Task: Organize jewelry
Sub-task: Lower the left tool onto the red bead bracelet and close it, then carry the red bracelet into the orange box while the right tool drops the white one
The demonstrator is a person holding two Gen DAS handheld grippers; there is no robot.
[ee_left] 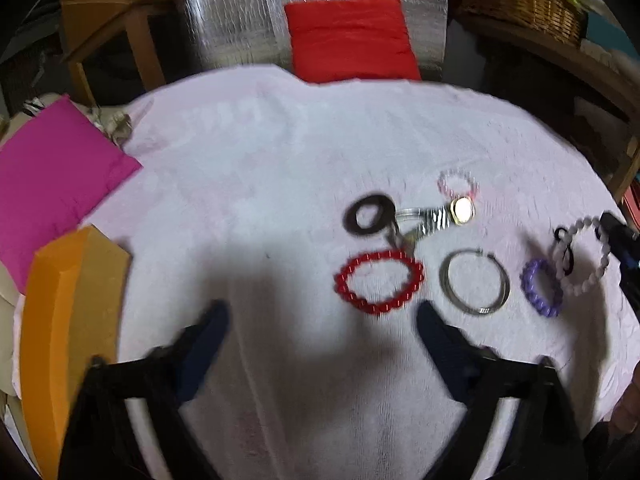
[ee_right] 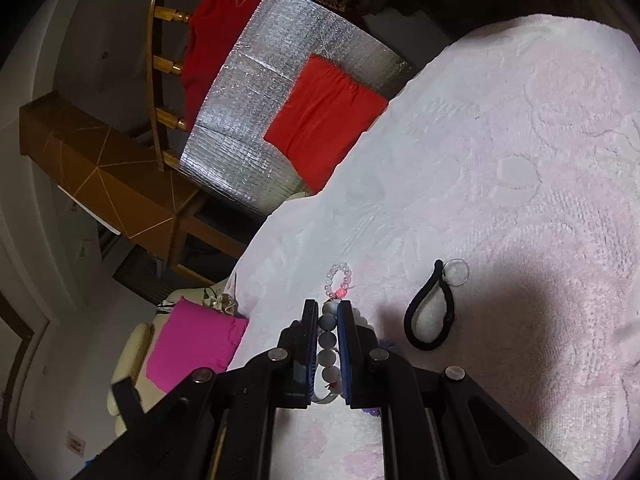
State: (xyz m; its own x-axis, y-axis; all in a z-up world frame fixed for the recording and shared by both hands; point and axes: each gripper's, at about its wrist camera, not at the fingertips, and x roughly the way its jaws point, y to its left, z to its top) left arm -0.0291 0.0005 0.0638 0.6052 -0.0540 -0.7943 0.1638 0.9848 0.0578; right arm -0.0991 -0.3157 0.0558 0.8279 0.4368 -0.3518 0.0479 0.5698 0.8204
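on the towel-covered counter (ee_left: 280, 184) the bead bracelet (ee_left: 379, 283) lay left of the metal bangle (ee_left: 475, 282). right of the bangle lay a smaller bead bracelet (ee_left: 541, 288), just beside a large pale bead bracelet (ee_left: 585, 256). behind them lay a dark ring (ee_left: 368, 215), a watch (ee_left: 462, 210) and a small pearl bracelet (ee_left: 457, 182). a box (ee_left: 68, 320) stood at the left edge.

The left wrist picture is looking smeary, so the beads on the red bracelet (ee_left: 379, 282) are running together. The shiny thing (ee_left: 463, 211) by the dark ring (ee_left: 367, 215) is showing too fuzzy to name. The right gripper (ee_left: 618, 236) is getting cut off at the edge. In the right wrist picture, black fingers (ee_right: 310, 344) are hiding most of the white bead bracelet (ee_right: 329, 344).
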